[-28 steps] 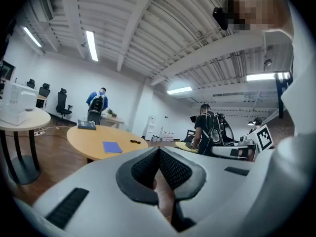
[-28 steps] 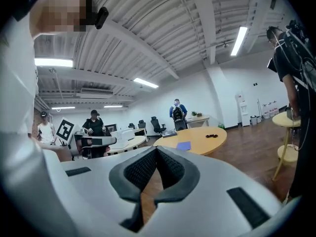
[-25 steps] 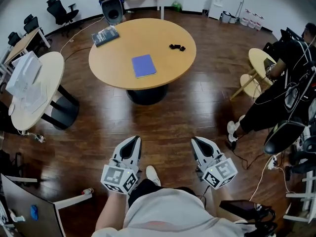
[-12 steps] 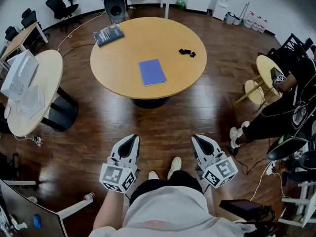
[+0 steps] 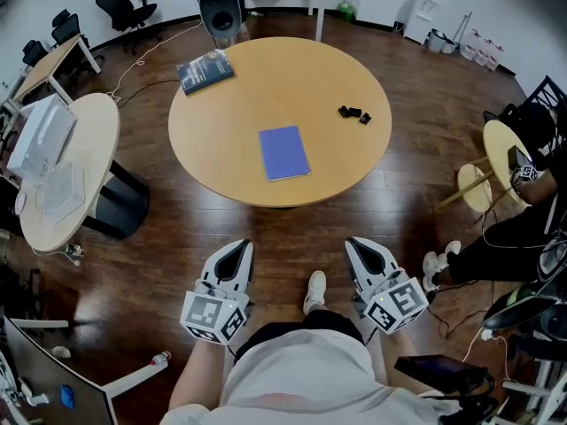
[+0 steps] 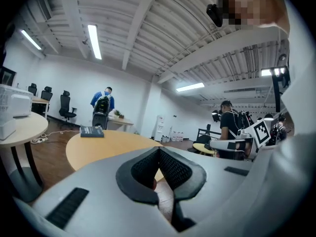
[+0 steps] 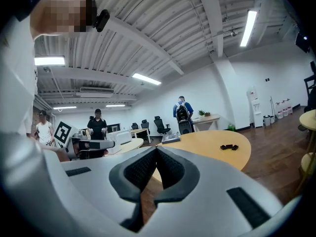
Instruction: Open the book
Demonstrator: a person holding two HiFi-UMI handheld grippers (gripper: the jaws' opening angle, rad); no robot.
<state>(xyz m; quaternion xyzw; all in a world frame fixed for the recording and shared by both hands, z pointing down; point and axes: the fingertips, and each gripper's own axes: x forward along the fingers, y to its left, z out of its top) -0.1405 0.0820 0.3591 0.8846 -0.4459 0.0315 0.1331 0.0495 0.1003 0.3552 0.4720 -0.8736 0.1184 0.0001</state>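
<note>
Fingers, left gripper: pressed together, nothing between.
Fingers, right gripper: together, empty.
Book: blue, closed, flat on round table, well ahead of both fingertips.

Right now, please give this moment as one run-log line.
left gripper: shut, empty | right gripper: shut, empty | blue book: closed, flat on round table, untouched | both grippers: short of table

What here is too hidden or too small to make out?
Blue book: the left gripper and right gripper block it in their own views.
Dark book: cover print too small, head view.
Black bits on the table: too small to name, head and right gripper views.
</note>
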